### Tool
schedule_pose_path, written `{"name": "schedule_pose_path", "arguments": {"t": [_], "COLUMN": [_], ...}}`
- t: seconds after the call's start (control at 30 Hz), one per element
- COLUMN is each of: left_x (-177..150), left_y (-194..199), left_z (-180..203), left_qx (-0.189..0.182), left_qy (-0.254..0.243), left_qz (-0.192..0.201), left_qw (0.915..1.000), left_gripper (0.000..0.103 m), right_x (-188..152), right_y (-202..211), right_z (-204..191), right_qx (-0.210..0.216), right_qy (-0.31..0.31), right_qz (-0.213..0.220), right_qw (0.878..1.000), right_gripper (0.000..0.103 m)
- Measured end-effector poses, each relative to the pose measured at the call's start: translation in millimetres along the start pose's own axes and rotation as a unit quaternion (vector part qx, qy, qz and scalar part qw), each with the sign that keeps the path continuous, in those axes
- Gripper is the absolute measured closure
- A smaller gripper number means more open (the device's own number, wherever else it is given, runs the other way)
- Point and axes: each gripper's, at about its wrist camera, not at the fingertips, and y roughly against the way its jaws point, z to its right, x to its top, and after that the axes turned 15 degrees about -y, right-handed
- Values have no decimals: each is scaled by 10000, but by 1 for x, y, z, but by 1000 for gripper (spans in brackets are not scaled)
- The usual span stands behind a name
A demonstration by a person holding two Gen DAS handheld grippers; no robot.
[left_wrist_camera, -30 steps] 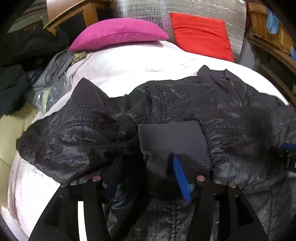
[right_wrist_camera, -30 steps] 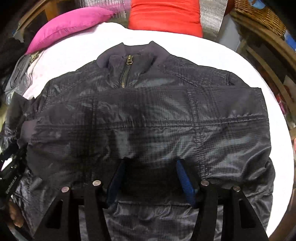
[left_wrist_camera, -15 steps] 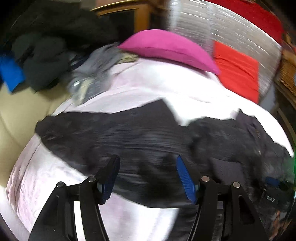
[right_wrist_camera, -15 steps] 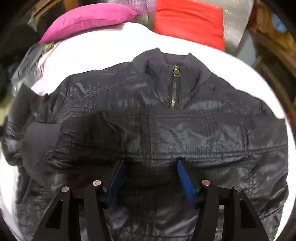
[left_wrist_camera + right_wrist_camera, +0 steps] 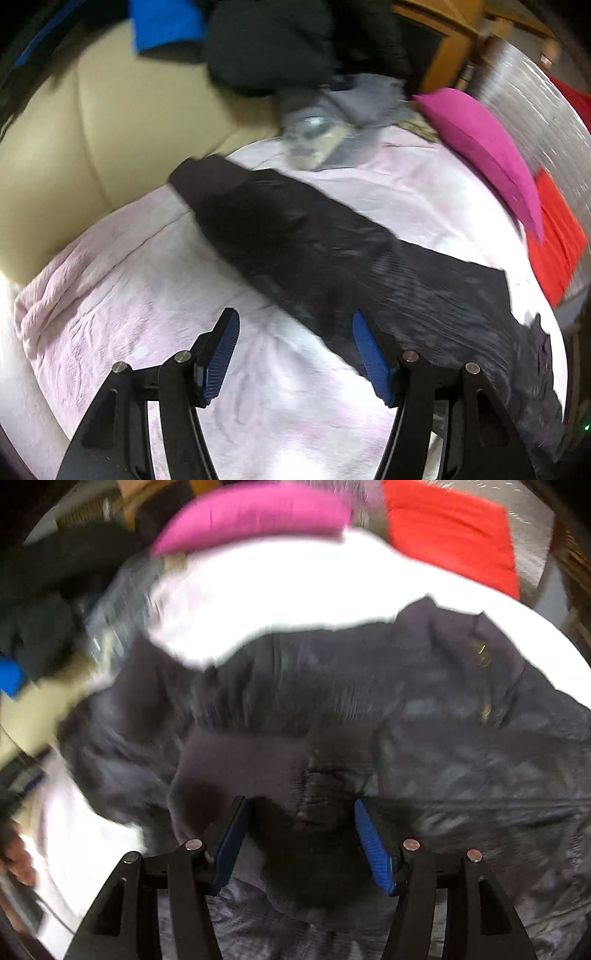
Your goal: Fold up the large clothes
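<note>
Jacket [image 5: 424,738], dark quilted, is lying on the pale pink bedsheet [image 5: 129,280], collar and zipper [image 5: 484,679] pointing toward the far right in the right wrist view. One sleeve [image 5: 295,236] is stretching out diagonally across the sheet in the left wrist view, its plain cuff [image 5: 207,181] sitting at the far left end. Left gripper [image 5: 291,354] is hovering with fingers spread wide, gripping nothing, the sleeve edge just beside its right finger. Right gripper [image 5: 299,842] is also spread apart, poised over a ribbed cuff [image 5: 240,771] folded onto the jacket body; contact is too blurred to tell. Magenta pillow [image 5: 484,147] and red cushion [image 5: 450,531] are sitting at the far edge, with a dark clothes pile [image 5: 269,40] on the beige sofa [image 5: 81,125].
</note>
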Motion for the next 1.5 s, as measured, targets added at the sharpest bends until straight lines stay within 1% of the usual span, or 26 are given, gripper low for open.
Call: {"name": "schedule_pose_path", "arguments": {"t": [0.03,0.07,0.1,0.2,0.23,0.27,0.33,0.4,0.5,0.6,0.63,0.73,0.8,0.87,0.93,0.97,1.0,1.03,1.07,1.1,1.13,1.2,1.23,1.33,1.43,1.5], "left_x": [0,-1,-1,-1,-2,-3,-4,-5,-7,-5,-4,2,4,7,13,15,17,20,22,22,22,23,24,34,43,47], "left_y": [-1,-2,-3,-5,-7,-11,-20,-30,-39,-45,-46,-52,-61,-71,-79,-81,-83,-87,-93,-97,-100,-101,-98,-78,-57,-42], "left_z": [-6,-12,-19,-36,-43,-48,-59,-69,-80,-84,-84,-79,-79,-79,-82,-84,-85,-86,-86,-88,-89,-91,-90,-76,-58,-45], "left_qx": [76,132,158,180,188,157,-62,-243,-337,-555,-632,-851,-1073,-1184,-1316,-1375,-1461,-1543,-1560,-1548,-1531,-1592,-1602,-1343,-1245,-1240], "left_qy": [104,209,325,683,812,905,1132,1418,1690,1869,1885,1901,2038,2161,2238,2267,2291,2321,2336,2337,2340,2388,2356,1907,1566,1367], "left_qz": [-41,-77,-110,-152,-181,-227,-330,-358,-369,-216,-144,-27,7,60,209,282,319,294,256,230,212,249,301,576,822,955], "left_qw": [9999,9997,9993,9974,9964,9955,9930,9889,9843,9806,9799,9781,9731,9691,9655,9638,9618,9599,9594,9596,9599,9576,9581,9707,9763,9782], "left_gripper": [38,38,38,38,38,38,38,38,38,38,38,38,38,40,40,46,57,61,71,83,85,93,94,97,97,98], "right_x": [-3,-3,-2,4,6,7,5,-1,-10,-18,-19,-20,-19,-21,-23,-25,-27,-29,-31,-33,-36,-37,-39,-40,-41,-41], "right_y": [-8,-7,-3,15,21,28,35,41,32,7,2,-2,4,14,21,25,28,31,34,37,41,53,58,66,73,77], "right_z": [-4,-8,-11,-32,-36,-43,-55,-70,-83,-72,-67,-58,-53,-50,-47,-43,-39,-35,-30,-25,-18,-8,-2,17,36,51], "right_qx": [-165,-214,-211,-167,-131,147,477,524,479,365,342,516,684,789,812,811,807,803,811,845,914,966,932,922,902,909], "right_qy": [41,109,162,322,371,433,488,639,794,666,606,395,256,309,369,383,374,351,307,272,240,210,188,43,-172,-350], "right_qz": [-89,-16,35,379,415,415,485,617,508,82,27,-1,-35,35,118,161,179,194,220,239,267,335,384,450,517,532], "right_qw": [9998,9997,9996,9986,9984,9981,9965,9947,9944,9971,9976,9979,9973,9964,9959,9958,9959,9960,9960,9958,9952,9945,9947,9947,9944,9938], "right_gripper": [46,50,52,53,52,53,52,52,52,53,53,53,53,53,53,53,53,53,53,53,54,55,55,55,55,55]}}
